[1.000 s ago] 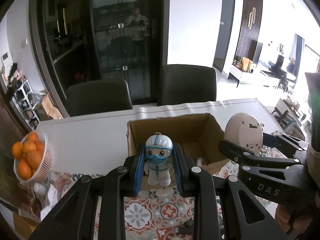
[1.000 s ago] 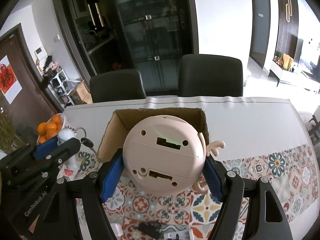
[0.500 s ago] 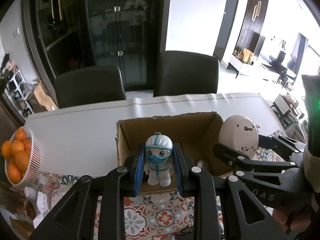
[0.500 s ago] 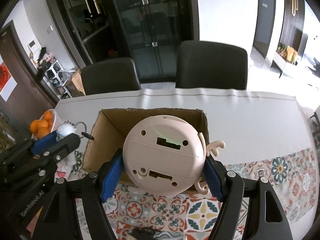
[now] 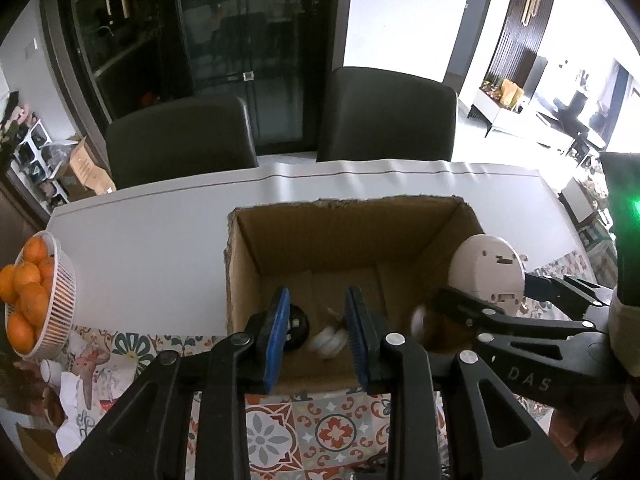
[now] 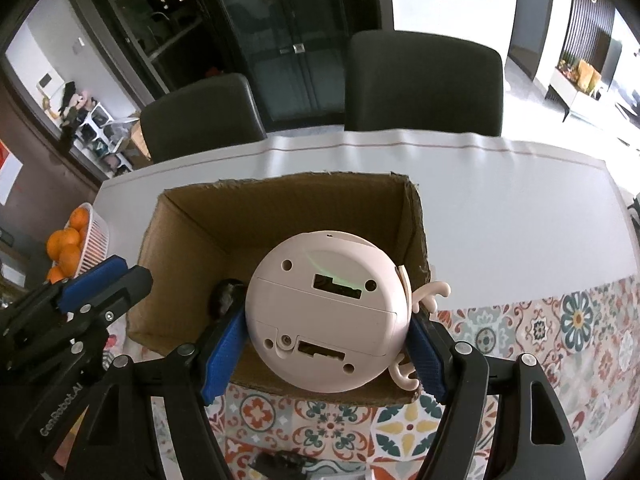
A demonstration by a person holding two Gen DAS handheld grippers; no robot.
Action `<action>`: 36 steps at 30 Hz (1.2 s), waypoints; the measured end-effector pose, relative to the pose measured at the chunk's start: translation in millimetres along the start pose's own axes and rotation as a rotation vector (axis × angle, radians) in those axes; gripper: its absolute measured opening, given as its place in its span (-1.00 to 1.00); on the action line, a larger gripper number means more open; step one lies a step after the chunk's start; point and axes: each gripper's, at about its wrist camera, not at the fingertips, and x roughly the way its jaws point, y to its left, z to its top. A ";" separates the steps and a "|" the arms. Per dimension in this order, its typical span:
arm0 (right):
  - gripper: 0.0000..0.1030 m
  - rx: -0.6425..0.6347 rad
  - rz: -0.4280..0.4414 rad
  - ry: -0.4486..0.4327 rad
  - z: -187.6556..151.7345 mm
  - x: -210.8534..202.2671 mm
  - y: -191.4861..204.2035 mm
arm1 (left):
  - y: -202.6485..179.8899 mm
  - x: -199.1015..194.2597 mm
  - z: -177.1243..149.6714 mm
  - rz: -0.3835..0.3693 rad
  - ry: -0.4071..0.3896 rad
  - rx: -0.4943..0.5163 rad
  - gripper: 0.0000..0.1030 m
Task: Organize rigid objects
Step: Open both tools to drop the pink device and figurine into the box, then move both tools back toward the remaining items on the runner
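Left gripper (image 5: 318, 336) sits over the near edge of the box (image 5: 256, 264), pads wide apart w/ nothing between them; below the gap a small white figure (image 5: 329, 342) lies blurred on the box floor, next to a dark round item (image 5: 298, 326). Right gripper (image 6: 322, 354) is clamped on a pink round toy (image 6: 326, 314), blue pads pressed on both sides, toy's flat back w/ screw holes facing the cam, small antler-like bits sticking out on its right. Toy is held above the box's near-right part, not resting on anything. Box stands on a white table (image 6: 520, 216), near edge on a patterned cloth (image 6: 560, 328). Basket of oranges (image 5: 28, 296) at table's left end; two dark chairs (image 6: 424, 84) behind.
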 end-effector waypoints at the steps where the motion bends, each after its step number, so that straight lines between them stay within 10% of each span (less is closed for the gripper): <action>1: 0.44 0.008 -0.007 0.002 -1.0 0.9 -1.1 | 0.8 0.2 -2.5 0.009 0.004 -0.004 -0.31; 36: 0.50 -0.036 -0.080 -0.239 -90.2 -85.4 53.4 | 34.7 -97.1 -100.8 0.189 -0.092 -0.024 0.61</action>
